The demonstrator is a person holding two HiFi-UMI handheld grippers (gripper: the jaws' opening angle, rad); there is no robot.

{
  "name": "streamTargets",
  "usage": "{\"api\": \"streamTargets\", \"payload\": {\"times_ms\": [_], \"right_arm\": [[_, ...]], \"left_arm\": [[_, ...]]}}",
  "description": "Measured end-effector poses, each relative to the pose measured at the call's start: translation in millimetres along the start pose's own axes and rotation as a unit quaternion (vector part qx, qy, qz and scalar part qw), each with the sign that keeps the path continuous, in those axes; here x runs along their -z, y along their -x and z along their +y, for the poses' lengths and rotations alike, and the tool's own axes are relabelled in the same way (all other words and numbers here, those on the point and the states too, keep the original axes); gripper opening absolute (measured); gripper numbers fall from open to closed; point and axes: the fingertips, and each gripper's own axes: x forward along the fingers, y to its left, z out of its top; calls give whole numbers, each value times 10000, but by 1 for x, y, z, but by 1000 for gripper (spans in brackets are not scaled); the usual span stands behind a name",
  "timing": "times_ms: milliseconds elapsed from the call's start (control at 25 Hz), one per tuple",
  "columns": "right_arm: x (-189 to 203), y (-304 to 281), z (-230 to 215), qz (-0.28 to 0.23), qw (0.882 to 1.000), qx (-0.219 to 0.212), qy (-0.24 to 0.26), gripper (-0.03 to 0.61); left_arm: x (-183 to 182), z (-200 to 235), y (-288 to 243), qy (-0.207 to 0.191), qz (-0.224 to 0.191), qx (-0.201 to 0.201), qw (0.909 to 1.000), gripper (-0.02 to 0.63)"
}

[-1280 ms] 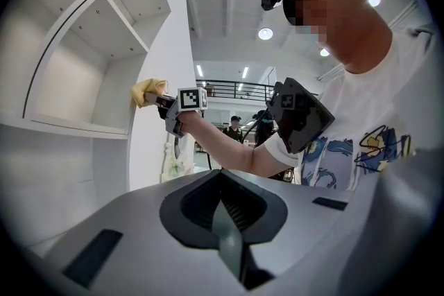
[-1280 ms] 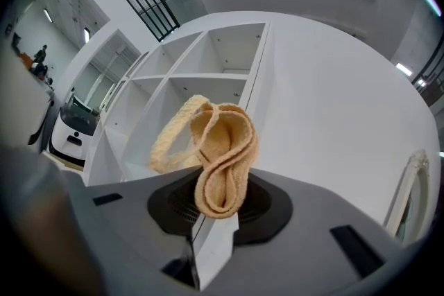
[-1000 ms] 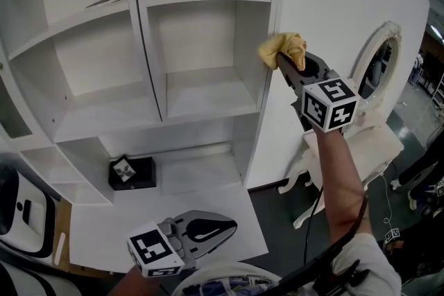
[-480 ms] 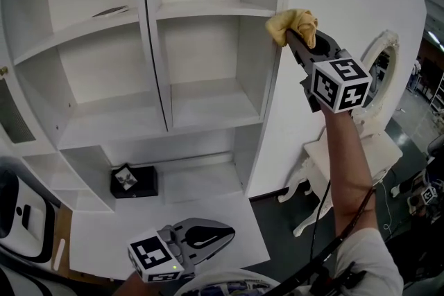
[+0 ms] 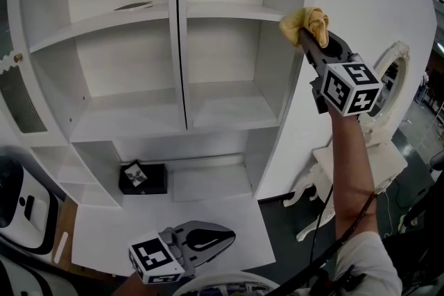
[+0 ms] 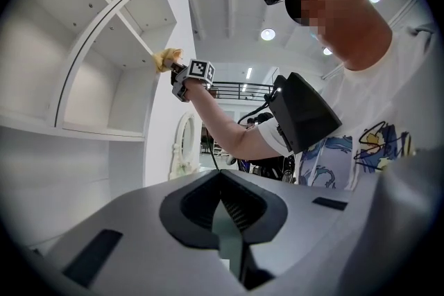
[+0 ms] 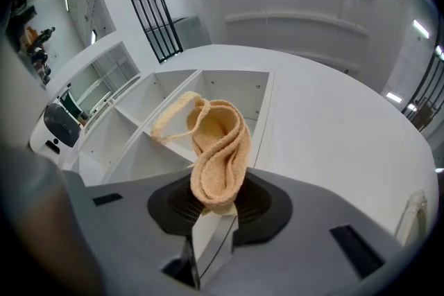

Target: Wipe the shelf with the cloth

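So, you've got the crumpled yellow terry cloth [image 5: 305,23] clamped tight in the right gripper [image 5: 304,35], with most of the fabric bunched up past the jaw tips. It's sitting at the front edge of the tall white wooden shelving unit [image 5: 177,45], right where the unit's right-hand side panel meets the upper right shelf board [image 5: 232,10]. I can't tell whether it's actually pressed on or just beside the edge.

The left gripper [image 5: 229,236] is parked low in front of the unit's base. Its jaws are closed on nothing, so it's not doing any of the work. There's also a small black box [image 5: 142,178] down in the unit's bottom compartment, well out of the way.

My read is that you're at the start of a wipe, or between passes, up at that top board. For the next move, you'd want to tip the cloth down flat onto the board and drag it inward along the surface. Keep the grip firm so the wad doesn't slip out, and watch that the metal tips don't scrape the paint.
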Motion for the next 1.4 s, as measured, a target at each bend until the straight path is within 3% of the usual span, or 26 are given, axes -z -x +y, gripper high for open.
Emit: {"api": "streamTargets", "payload": {"times_ms": [800,1400], "right_arm": [[-48,-59,133,-244,9970,-721,108,103],[-59,-70,181,31,9970,-720,295,103]], "left_arm": [[6,2,84,87,-148,-334,9993,14],[12,-12,139,109,-265,-209,9994,14]]}}
